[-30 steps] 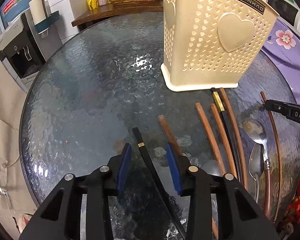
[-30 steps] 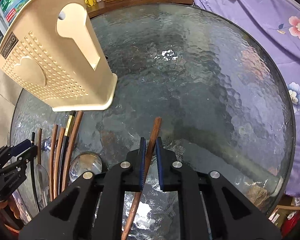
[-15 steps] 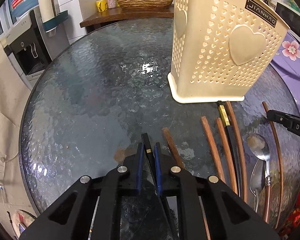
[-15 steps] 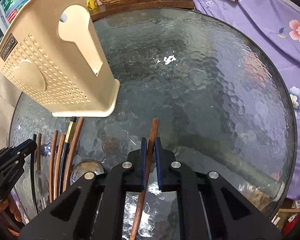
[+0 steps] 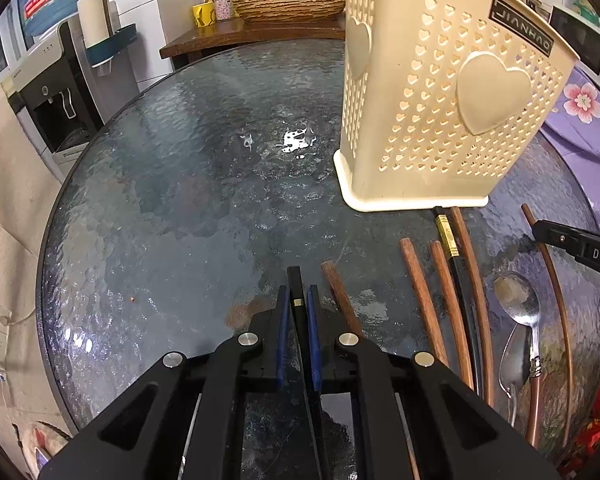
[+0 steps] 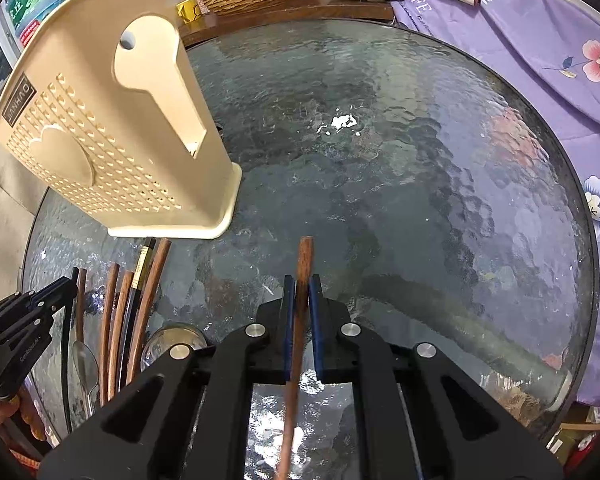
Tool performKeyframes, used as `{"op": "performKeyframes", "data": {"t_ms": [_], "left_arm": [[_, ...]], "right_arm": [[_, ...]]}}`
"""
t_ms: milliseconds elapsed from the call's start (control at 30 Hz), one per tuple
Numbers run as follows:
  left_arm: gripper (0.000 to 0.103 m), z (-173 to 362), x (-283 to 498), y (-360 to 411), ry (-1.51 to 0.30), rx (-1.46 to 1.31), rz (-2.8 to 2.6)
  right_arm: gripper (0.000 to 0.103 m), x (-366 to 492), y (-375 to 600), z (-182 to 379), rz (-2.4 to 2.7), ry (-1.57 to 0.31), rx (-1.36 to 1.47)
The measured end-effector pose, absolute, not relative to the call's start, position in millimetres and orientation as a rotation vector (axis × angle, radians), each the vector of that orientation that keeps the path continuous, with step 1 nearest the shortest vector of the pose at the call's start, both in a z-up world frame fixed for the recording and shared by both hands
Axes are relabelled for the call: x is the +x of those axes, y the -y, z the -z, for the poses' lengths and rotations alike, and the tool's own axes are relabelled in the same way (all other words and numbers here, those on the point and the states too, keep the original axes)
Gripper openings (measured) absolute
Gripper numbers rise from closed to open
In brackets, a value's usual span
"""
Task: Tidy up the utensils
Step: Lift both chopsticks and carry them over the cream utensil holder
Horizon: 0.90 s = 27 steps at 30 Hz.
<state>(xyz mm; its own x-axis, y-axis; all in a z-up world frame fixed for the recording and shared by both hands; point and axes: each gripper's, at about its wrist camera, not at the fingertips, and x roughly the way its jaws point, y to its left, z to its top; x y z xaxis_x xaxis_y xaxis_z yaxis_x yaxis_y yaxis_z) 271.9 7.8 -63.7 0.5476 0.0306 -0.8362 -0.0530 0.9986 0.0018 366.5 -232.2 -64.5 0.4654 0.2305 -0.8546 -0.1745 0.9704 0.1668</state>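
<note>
Chopsticks (image 5: pixel 420 292) beside cream utensil holder (image 5: pixel 440 112)

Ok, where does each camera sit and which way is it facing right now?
Left wrist: on the left gripper, angled down at the glass table; its fingers clamp a black chopstick, with the right gripper at the frame's right edge.
Right wrist: on the right gripper, angled down likewise, clamping a brown chopstick, with the left gripper at the frame's left edge.
Shared: cream utensil holder and the chopsticks and spoons lying below it.

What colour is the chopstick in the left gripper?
Black, with a thin gold band; the black chopstick shows best in the left wrist view.
</note>
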Motion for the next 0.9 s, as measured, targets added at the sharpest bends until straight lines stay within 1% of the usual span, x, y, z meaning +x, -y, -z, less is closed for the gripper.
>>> {"op": "performKeyframes", "data": {"t_ms": [233,367,600,700,900], "left_arm": [[0.007,60.9,274.2,-12.6,-0.977,-0.067,-0.025],[0.007,46.4,269.0,-13.2,-0.93,-0.082,-0.011],[0.007,-3.7,241.3,-16.4,-0.77,-0.112,0.032],[0.007,-29.1,224.3,-17.4,-0.69,-0.132,0.057],[0.007,-73.8,194.8,-15.0,-0.563,-0.136,0.084]], "right_arm": [[0.008,359.2,242.3,56.4,-0.287,-1.005,0.102],[0.008,349.7,245.5,42.3,-0.318,-0.938,0.112],[0.008,319.7,250.1,-5.2,-0.38,-0.778,0.112],[0.008,298.0,250.3,-37.6,-0.418,-0.676,0.096],[0.007,266.6,256.6,-83.2,-0.477,-0.552,0.09]]}}
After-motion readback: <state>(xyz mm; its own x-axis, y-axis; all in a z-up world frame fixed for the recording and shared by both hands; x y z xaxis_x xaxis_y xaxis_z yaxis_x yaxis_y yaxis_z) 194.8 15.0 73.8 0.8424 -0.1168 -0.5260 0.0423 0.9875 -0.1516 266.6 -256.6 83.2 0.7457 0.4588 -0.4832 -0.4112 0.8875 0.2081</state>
